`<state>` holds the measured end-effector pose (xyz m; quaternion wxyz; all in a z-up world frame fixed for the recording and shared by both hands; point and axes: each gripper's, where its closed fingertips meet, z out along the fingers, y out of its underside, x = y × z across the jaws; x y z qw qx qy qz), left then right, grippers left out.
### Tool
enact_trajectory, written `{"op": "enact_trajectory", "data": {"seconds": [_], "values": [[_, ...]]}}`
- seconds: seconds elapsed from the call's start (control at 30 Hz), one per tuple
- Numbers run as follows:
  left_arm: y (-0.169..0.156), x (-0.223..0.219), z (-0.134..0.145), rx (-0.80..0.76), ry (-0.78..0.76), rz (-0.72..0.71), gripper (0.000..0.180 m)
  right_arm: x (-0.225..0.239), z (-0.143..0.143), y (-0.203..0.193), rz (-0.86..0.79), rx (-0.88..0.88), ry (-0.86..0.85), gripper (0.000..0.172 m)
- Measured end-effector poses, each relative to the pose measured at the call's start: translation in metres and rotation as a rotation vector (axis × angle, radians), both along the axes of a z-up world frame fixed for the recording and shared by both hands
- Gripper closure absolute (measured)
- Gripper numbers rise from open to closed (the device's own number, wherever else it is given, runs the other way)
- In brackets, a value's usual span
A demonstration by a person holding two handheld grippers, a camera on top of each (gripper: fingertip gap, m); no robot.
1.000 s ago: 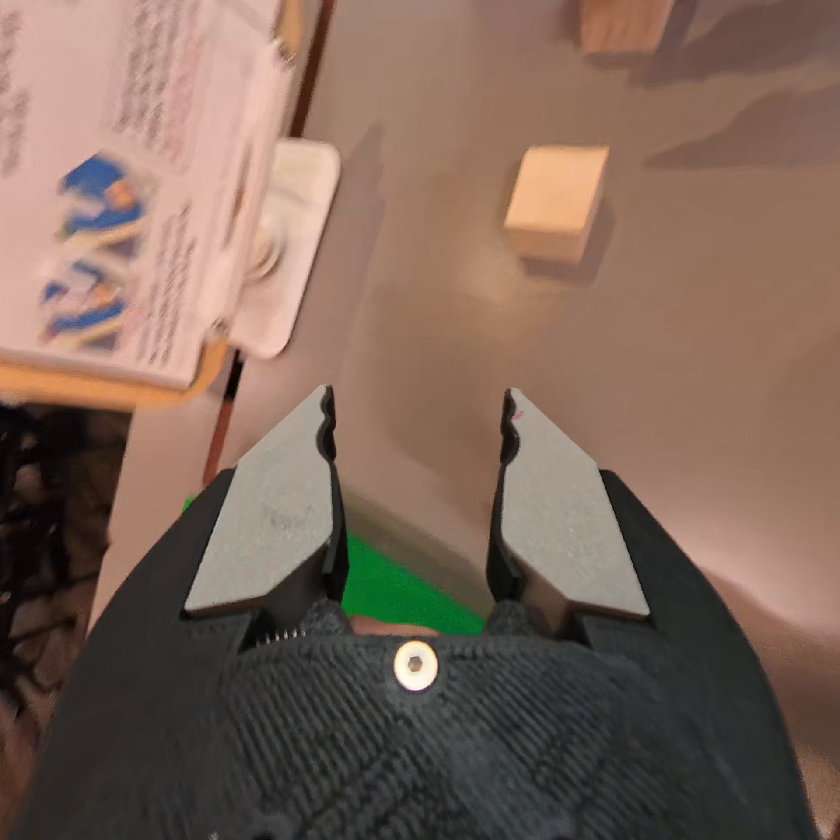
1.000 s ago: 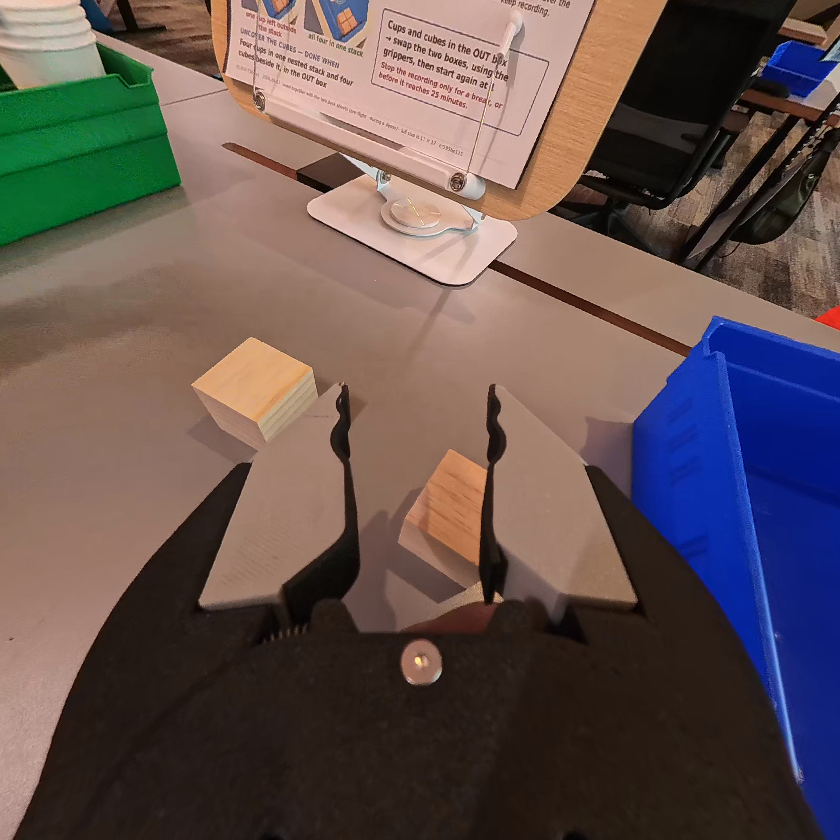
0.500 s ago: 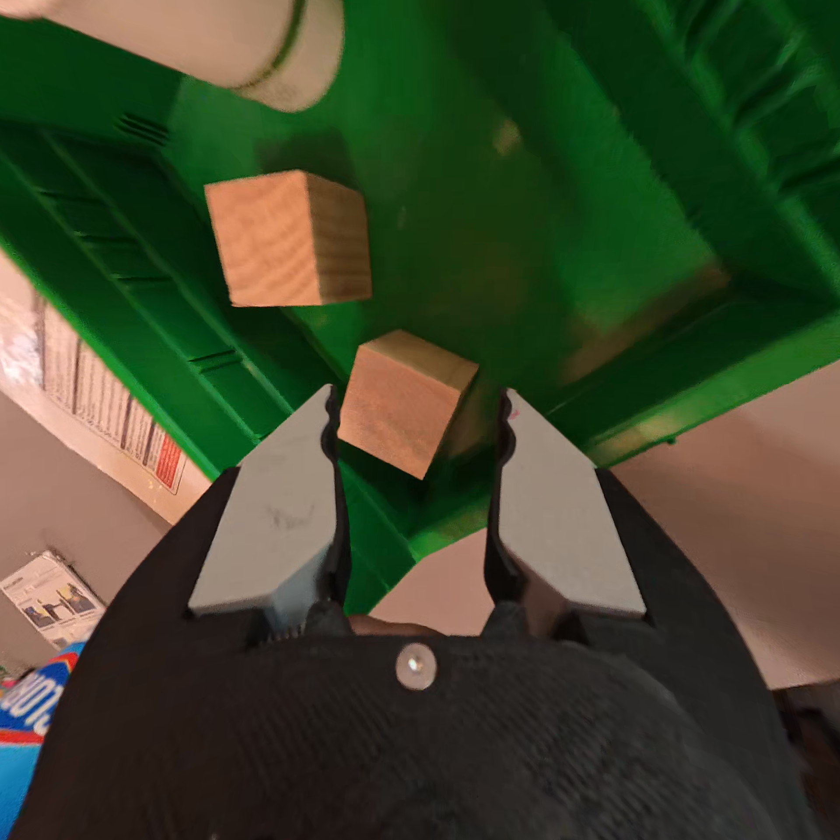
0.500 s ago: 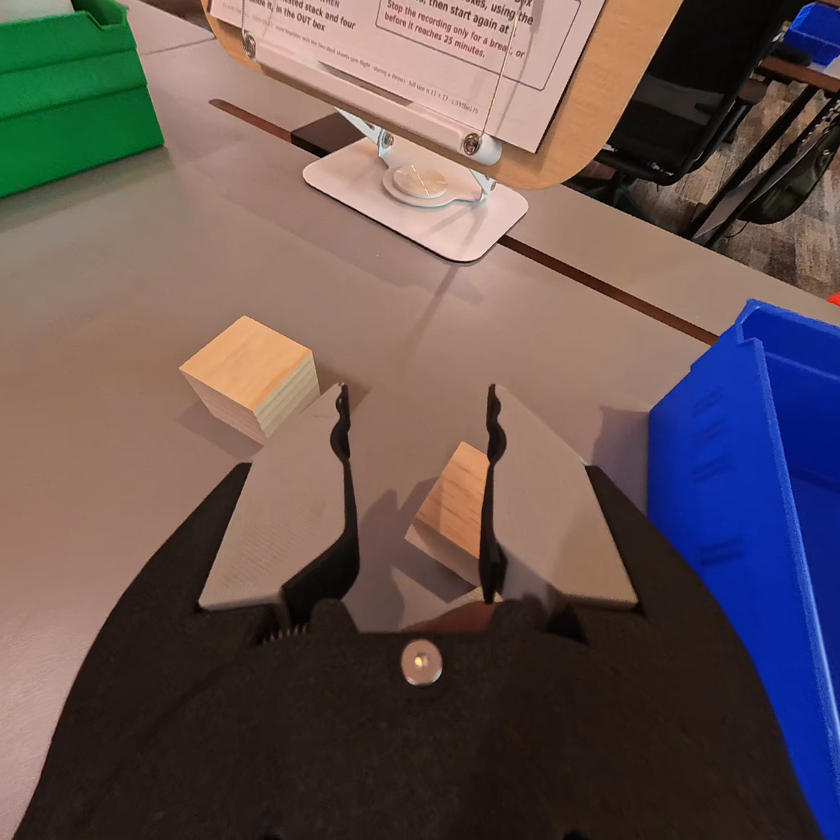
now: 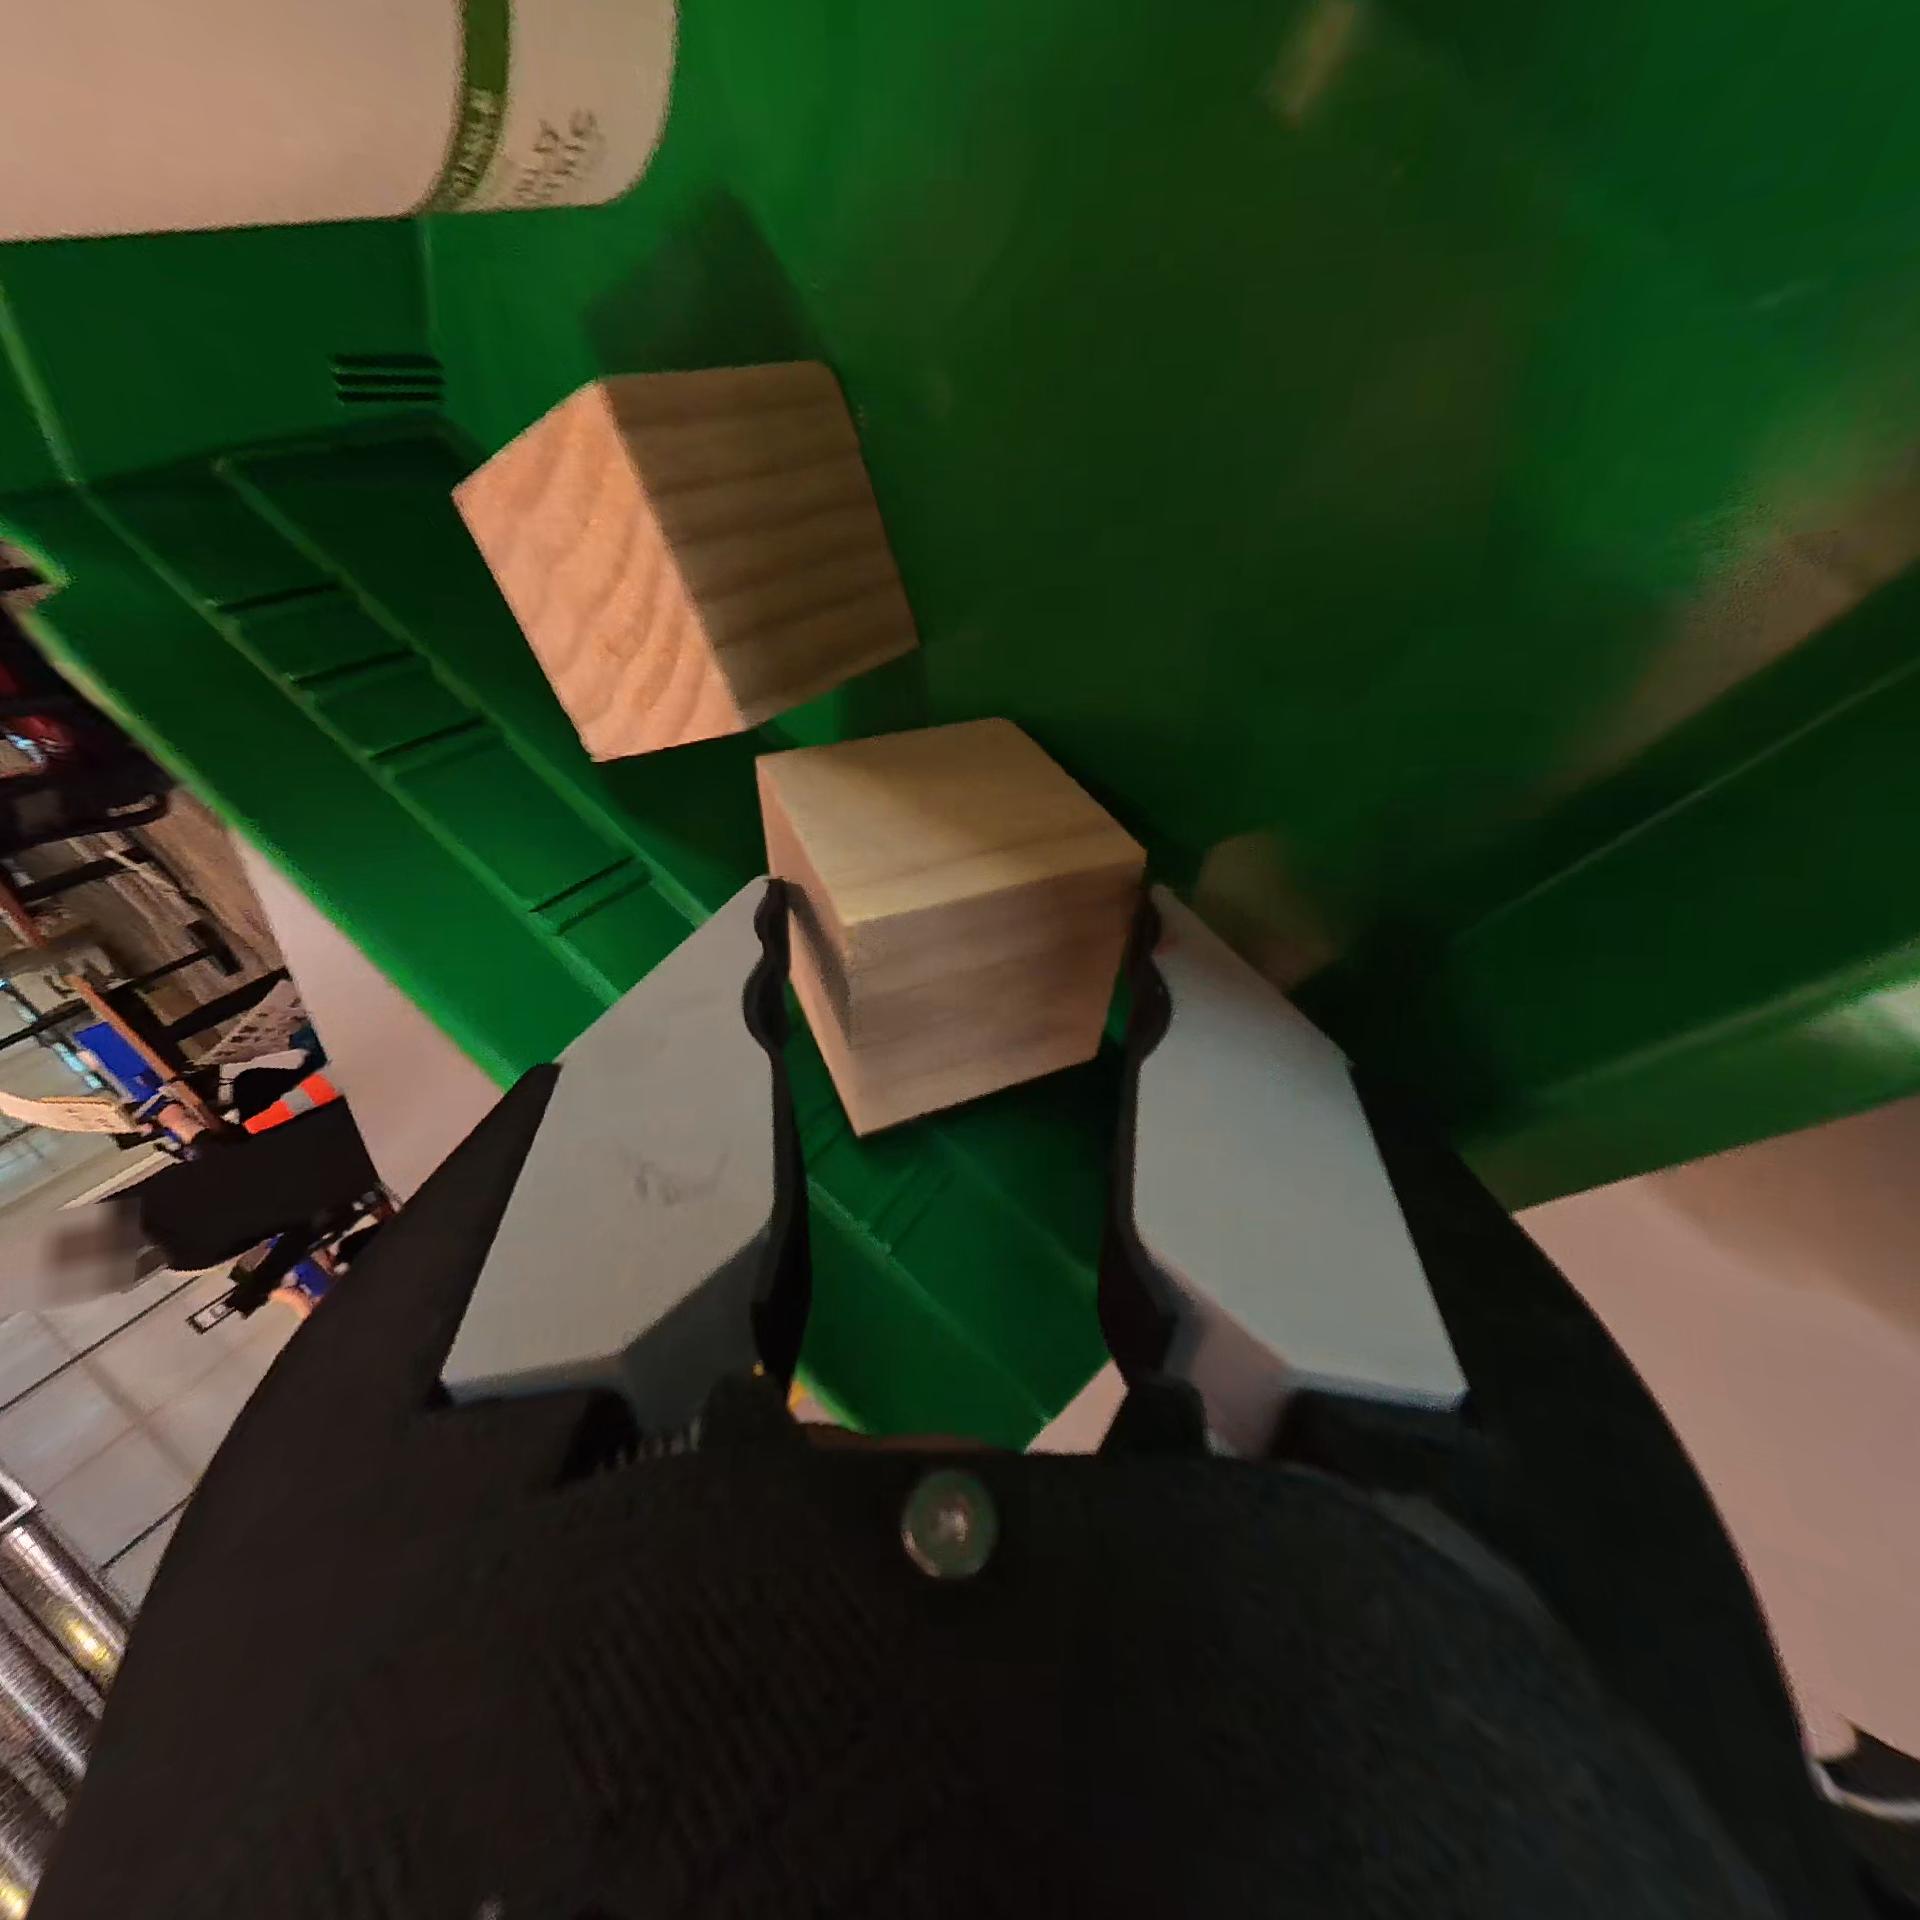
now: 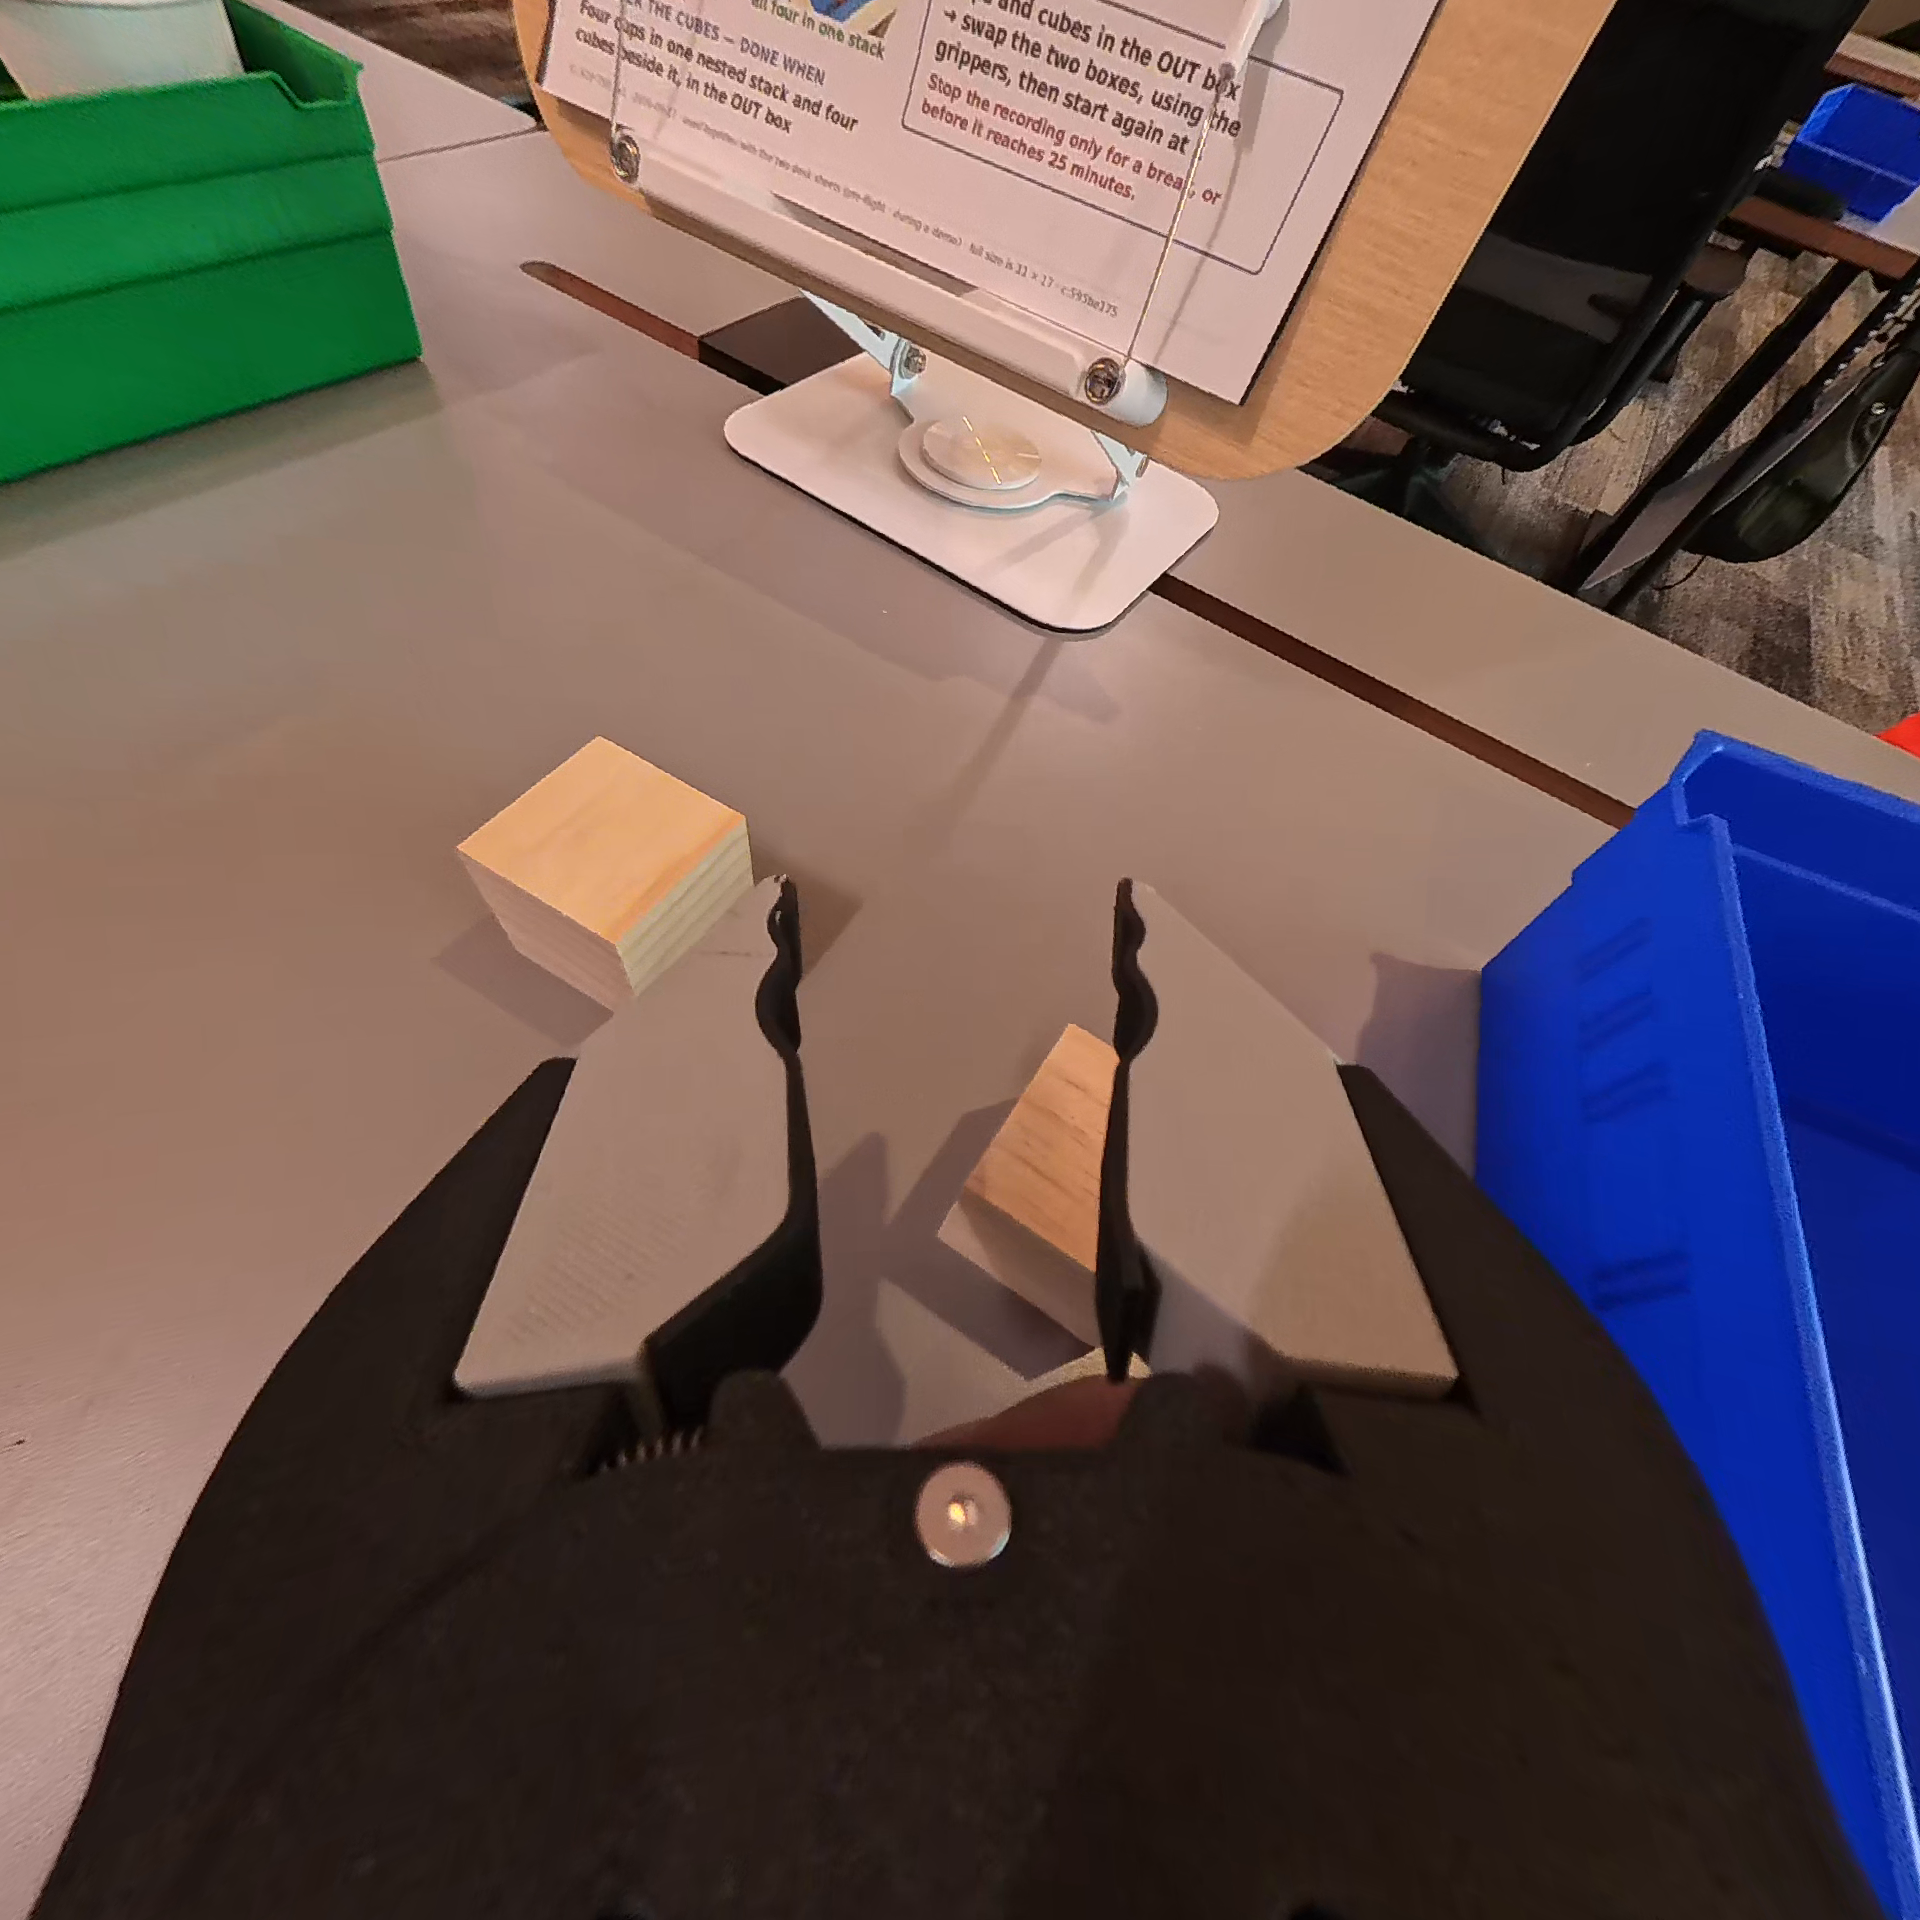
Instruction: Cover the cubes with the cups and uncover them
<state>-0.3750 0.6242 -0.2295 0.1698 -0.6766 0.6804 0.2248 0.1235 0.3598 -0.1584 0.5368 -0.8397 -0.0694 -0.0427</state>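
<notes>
**Left gripper framing a cube in the green bin**

The left gripper (image 5: 954, 904) is standing wide open around a wooden cube (image 5: 951, 914) in the green bin (image 5: 1455, 416), pads close beside its faces but not clearly pressing. The cube is looking light, rigid and smooth, so flat opposite faces are likely offering the best hold. The right gripper (image 6: 951, 904) is hovering open and empty above the table (image 6: 312, 675), one cube (image 6: 608, 862) to its left, another (image 6: 1049, 1153) below its right finger.

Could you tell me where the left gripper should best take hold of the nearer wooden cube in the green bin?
Grip the nearer wooden cube across its two opposite flat side faces, coming from above the green bin. The left gripper already straddles those faces; the other cube sits apart from it.
</notes>
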Motion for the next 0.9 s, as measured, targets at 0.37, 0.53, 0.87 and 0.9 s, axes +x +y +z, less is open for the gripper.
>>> {"op": "enact_trajectory", "data": {"seconds": [0.37, 0.53, 0.87, 0.9], "values": [[-0.013, 0.033, 0.103, 0.241, -0.105, -0.129, 0.118, -0.002, 0.002, -0.002, 0.006, 0.008, 0.001, 0.114], [-0.07, 0.09, 0.149, 0.195, -0.245, -0.289, 0.118, -0.001, -0.001, 0.0, 0.003, -0.002, 0.001, 0.114], [-0.166, 0.226, 0.077, -0.148, -0.044, -0.589, 0.119, -0.002, -0.005, 0.0, 0.002, -0.013, -0.008, 0.115], [-0.171, 0.235, 0.061, -0.195, -0.013, -0.59, 0.118, -0.001, -0.004, 0.0, 0.003, -0.012, -0.008, 0.115]]}}
